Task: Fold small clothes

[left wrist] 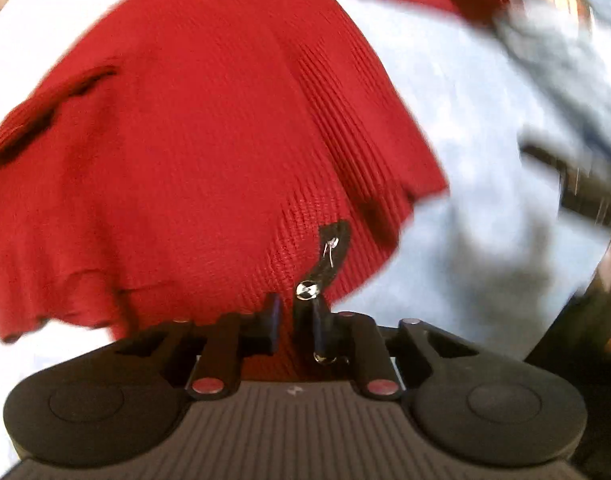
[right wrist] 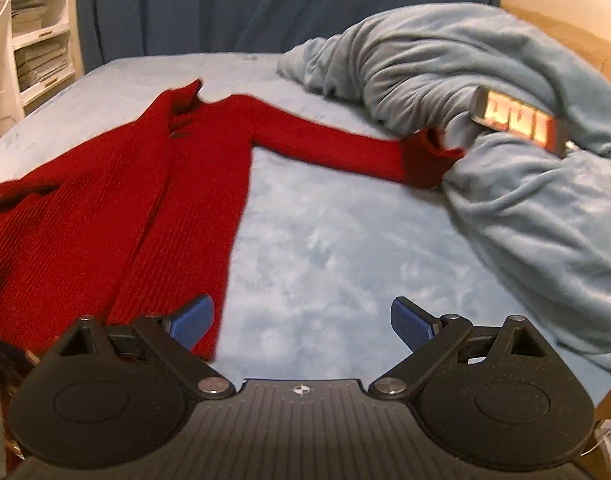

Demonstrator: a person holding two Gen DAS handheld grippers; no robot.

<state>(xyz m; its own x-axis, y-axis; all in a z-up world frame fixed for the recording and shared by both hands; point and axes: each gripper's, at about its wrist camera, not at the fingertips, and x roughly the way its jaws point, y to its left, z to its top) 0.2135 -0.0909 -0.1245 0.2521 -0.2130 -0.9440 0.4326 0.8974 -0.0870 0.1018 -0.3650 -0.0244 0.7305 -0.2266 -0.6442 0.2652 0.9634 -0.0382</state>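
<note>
My left gripper [left wrist: 295,320] is pinching the near hem of the red sweater [left wrist: 209,152], its jaws closed on the knit fabric. My right gripper [right wrist: 301,326] is hovering with its jaws wide apart and holding nothing, the left fingertip [right wrist: 193,320] sitting over the sweater's right edge. The sweater is lying on the pale blue bed [right wrist: 337,240], one sleeve reaching toward the bunched blue blanket [right wrist: 505,128].

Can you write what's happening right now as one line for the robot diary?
left gripper: shut on red sweater hem | right gripper: open, empty, above bed | sleeve: stretched out toward blue blanket
</note>
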